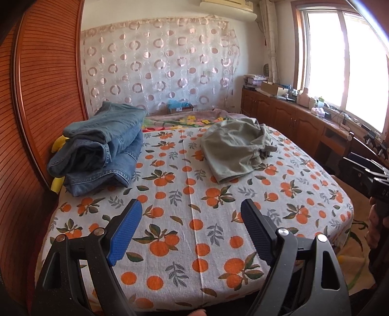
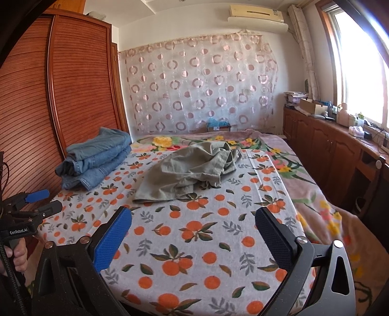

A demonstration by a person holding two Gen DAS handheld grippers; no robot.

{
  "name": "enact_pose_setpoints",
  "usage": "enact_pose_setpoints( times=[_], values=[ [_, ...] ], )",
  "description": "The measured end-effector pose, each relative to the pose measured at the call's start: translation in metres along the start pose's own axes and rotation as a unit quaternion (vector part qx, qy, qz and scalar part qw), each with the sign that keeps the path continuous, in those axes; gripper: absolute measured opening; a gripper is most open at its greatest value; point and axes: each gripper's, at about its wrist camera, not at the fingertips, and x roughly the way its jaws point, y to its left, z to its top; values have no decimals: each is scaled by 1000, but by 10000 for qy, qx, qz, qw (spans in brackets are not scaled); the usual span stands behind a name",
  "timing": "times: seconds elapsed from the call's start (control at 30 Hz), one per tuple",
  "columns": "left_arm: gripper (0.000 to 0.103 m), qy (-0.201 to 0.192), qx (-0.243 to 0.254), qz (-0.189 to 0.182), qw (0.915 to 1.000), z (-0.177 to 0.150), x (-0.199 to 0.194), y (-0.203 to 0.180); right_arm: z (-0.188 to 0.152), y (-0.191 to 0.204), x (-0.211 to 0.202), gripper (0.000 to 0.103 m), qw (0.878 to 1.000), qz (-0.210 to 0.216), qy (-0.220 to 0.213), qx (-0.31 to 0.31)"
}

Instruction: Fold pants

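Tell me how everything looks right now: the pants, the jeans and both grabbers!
Green pants: crumpled heap on the bed, not folded.
Blue jeans: folded, stacked by the wardrobe.
Left gripper: jaws open, empty, above the bedsheet.
Right gripper: jaws open, empty.
Wardrobe: doors closed.

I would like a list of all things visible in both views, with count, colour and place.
jeans: folded stack, blue, bed's left side by the wardrobe
crumpled pants: one, grey-green, middle of the bed
bed sheet: one, white with oranges, covering the bed
wardrobe: one, reddish wood, left
curtain: one, sheer with circles, back wall
air conditioner: one, cream, above the curtain
cabinets: brown, under the window
left claw: open, empty
right claw: open, empty
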Motion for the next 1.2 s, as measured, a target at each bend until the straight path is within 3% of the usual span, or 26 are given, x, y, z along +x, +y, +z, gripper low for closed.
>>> enact_pose_setpoints(
  times=[0.17, 0.43, 0.7, 1.0, 1.03, 1.13, 1.2],
  values=[
    [84, 65, 49, -135, 9999, 1, 22, 2, 9, -8, 26, 77, 9993, 36, 263, -245],
    [84, 230, 276, -247, 9990, 9, 57, 0, 31, -21, 73, 59, 9951, 293, 725, -603],
    [84, 379, 244, -359, 9983, 18, 83, 5, 58, -41, 119, 53, 9903, 133, 1261, -567],
    [84, 348, 252, -360, 9984, 23, 80, 9, 82, -23, 138, 46, 9813, 327, 1716, -808],
    [84, 352, 262, -352, 9984, 22, 81, 9, 84, -23, 138, 43, 9807, 325, 1741, -823],
    [84, 397, 303, -365, 9981, 24, 87, 9, 90, -21, 126, 9, 9815, 456, 1688, -778],
    [84, 454, 362, -416, 9974, 24, 93, 6, 96, -20, 110, 7, 9822, 621, 1593, -782]
  ],
)
